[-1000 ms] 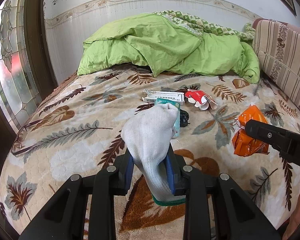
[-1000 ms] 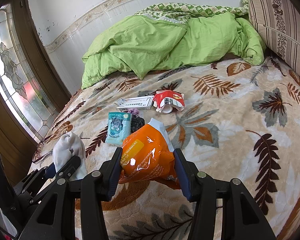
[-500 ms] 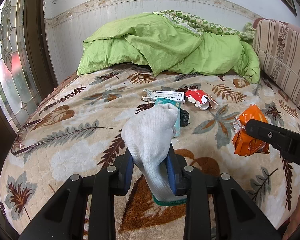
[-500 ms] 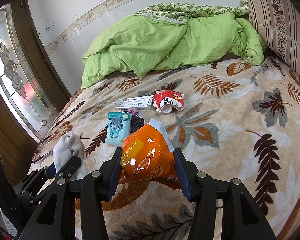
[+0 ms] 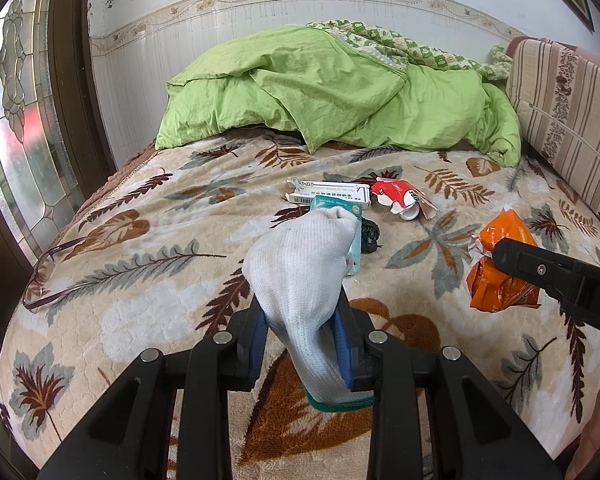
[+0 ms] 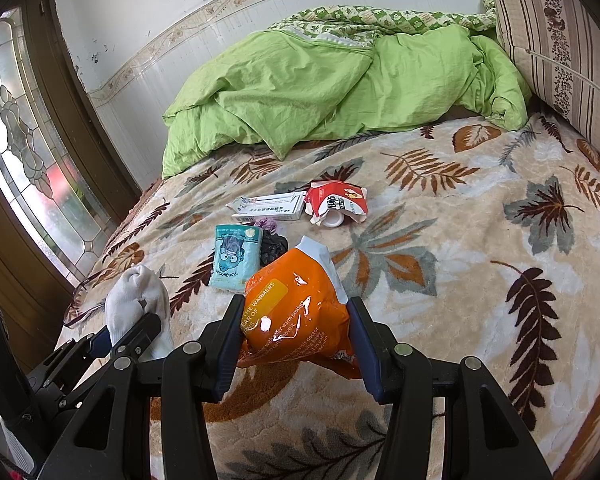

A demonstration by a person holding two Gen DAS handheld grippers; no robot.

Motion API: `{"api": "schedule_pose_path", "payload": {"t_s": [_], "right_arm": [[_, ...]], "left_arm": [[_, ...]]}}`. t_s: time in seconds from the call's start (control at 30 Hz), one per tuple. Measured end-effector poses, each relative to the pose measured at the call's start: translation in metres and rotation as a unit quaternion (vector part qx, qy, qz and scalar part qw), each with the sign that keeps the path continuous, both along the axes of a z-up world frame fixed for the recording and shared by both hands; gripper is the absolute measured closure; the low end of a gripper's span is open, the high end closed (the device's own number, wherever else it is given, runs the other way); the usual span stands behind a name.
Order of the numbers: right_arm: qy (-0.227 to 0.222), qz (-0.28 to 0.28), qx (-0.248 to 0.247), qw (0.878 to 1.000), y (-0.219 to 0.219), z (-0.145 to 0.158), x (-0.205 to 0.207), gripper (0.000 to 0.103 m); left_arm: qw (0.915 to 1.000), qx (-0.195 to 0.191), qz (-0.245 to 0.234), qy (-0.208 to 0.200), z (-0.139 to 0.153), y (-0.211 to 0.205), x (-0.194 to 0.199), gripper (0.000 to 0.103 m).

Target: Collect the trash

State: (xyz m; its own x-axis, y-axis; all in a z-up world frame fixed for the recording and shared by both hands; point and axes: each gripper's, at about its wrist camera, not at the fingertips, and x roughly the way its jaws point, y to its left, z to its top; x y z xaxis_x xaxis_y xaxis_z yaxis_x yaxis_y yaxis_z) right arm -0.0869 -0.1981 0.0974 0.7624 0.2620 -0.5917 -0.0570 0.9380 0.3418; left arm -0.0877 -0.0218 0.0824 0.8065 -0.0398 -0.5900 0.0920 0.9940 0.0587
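My left gripper [image 5: 300, 332] is shut on a white sock [image 5: 300, 264] with a green cuff, held above the bed; the sock also shows in the right wrist view [image 6: 134, 300]. My right gripper [image 6: 296, 328] is shut on an orange plastic packet [image 6: 296, 312], which also shows in the left wrist view [image 5: 496, 268]. On the leaf-patterned blanket [image 6: 460, 248] lie a teal packet [image 6: 234, 258], a white box [image 6: 270, 206], a torn red and white carton [image 6: 336, 202] and a small black crumpled piece [image 6: 274, 246].
A green duvet [image 5: 332, 88] is heaped at the head of the bed. A striped cushion [image 5: 568, 104] stands at the right. A stained-glass door [image 5: 16, 128] is at the left. Eyeglasses [image 5: 56, 268] lie near the bed's left edge.
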Motion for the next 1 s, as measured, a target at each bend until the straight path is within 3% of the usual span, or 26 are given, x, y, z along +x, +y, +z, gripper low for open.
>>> {"api": "schedule_pose_path", "payload": {"t_s": [0.3,0.63,1.0], "right_arm": [[-0.001,0.000,0.000,1.000,0.000,0.000,0.000,0.049],[0.000,0.000,0.000,1.000,0.000,0.000,0.000,0.049],[0.000,0.001,0.000,1.000,0.000,0.000,0.000,0.049]], "left_arm": [[0.9981,-0.022,0.057,-0.009,0.006,0.031,0.001,0.074],[0.9902,-0.049,0.131,-0.010,0.009,0.071,0.006,0.074],[0.9861,-0.059,0.155,-0.009,0.010,0.082,0.010,0.074]]}}
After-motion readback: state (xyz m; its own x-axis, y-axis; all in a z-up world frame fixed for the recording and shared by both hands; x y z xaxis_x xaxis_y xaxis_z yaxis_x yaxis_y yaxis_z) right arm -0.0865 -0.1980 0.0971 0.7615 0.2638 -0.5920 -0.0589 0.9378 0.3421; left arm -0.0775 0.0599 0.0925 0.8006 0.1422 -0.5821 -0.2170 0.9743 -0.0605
